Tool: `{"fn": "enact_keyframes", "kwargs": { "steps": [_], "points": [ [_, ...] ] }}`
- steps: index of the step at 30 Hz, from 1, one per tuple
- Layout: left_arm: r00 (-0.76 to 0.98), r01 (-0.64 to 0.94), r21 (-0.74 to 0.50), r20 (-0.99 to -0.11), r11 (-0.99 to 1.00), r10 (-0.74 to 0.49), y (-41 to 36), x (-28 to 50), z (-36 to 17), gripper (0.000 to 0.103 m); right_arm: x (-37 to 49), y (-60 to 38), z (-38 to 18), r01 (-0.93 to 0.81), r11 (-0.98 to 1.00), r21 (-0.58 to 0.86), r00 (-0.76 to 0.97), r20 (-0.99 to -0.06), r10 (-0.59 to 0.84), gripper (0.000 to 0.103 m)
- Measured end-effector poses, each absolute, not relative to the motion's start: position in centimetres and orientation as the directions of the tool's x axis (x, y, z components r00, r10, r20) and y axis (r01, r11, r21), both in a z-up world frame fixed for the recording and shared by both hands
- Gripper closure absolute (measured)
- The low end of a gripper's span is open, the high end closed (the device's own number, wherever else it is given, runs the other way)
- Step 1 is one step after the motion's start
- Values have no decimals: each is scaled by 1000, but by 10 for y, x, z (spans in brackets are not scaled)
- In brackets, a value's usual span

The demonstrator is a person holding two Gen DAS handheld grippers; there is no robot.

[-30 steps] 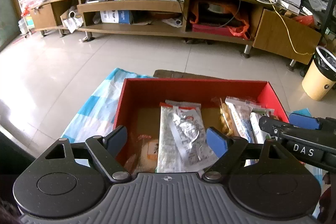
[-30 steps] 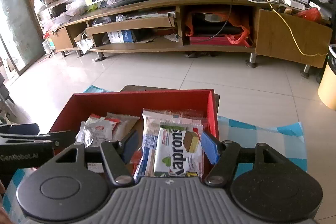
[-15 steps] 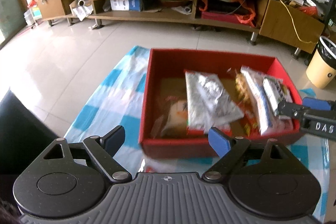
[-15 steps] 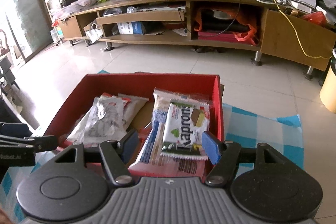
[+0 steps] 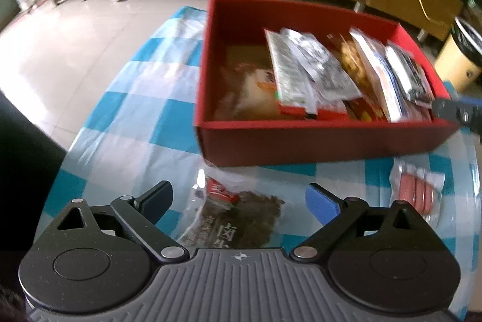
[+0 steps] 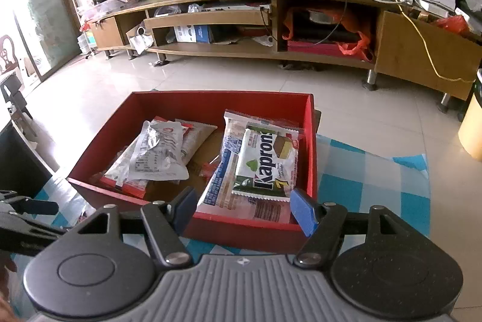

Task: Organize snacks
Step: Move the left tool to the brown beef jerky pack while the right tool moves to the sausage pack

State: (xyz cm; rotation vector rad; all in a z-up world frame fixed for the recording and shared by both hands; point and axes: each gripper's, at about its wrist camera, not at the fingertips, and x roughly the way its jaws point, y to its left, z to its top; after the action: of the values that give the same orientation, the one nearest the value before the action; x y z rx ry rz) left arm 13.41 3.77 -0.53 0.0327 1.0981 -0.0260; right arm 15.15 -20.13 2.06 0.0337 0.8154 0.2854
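A red box (image 5: pixel 301 141) on a blue-and-white checked cloth (image 5: pixel 144 99) holds several snack packets. In front of it on the cloth lies a clear packet of dark brown snack (image 5: pixel 241 216). My left gripper (image 5: pixel 239 198) hangs over this packet, its jaws opening wide with the packet between them, untouched. A pack of pink sausages (image 5: pixel 417 192) lies to the right. My right gripper (image 6: pixel 244 210) stands open over the box's near wall (image 6: pixel 241 231), nothing between its pads. Just beyond it a white Kaprons wafer packet (image 6: pixel 265 162) rests on other packets, and a silver packet (image 6: pixel 159 153) lies at the left.
Beyond the cloth are a pale tiled floor (image 6: pixel 241 74) and a long wooden TV cabinet (image 6: pixel 301 20) with cables. A yellow bin (image 5: pixel 458 65) stands at the right. The left gripper (image 6: pixel 27 216) shows at the left edge of the right wrist view.
The left gripper drew back from over the box, tilted down and spread its jaws over the dark packet on the cloth. The right gripper backed slightly off the box.
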Motion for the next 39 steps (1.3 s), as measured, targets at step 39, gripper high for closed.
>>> {"fn": "enact_keyframes", "kwargs": {
  "steps": [39],
  "points": [
    [391,165,14,-919,986,-53,32,103,-18,30,132,-222,-44,-255,896,364,334,-836,435,23]
  ]
}}
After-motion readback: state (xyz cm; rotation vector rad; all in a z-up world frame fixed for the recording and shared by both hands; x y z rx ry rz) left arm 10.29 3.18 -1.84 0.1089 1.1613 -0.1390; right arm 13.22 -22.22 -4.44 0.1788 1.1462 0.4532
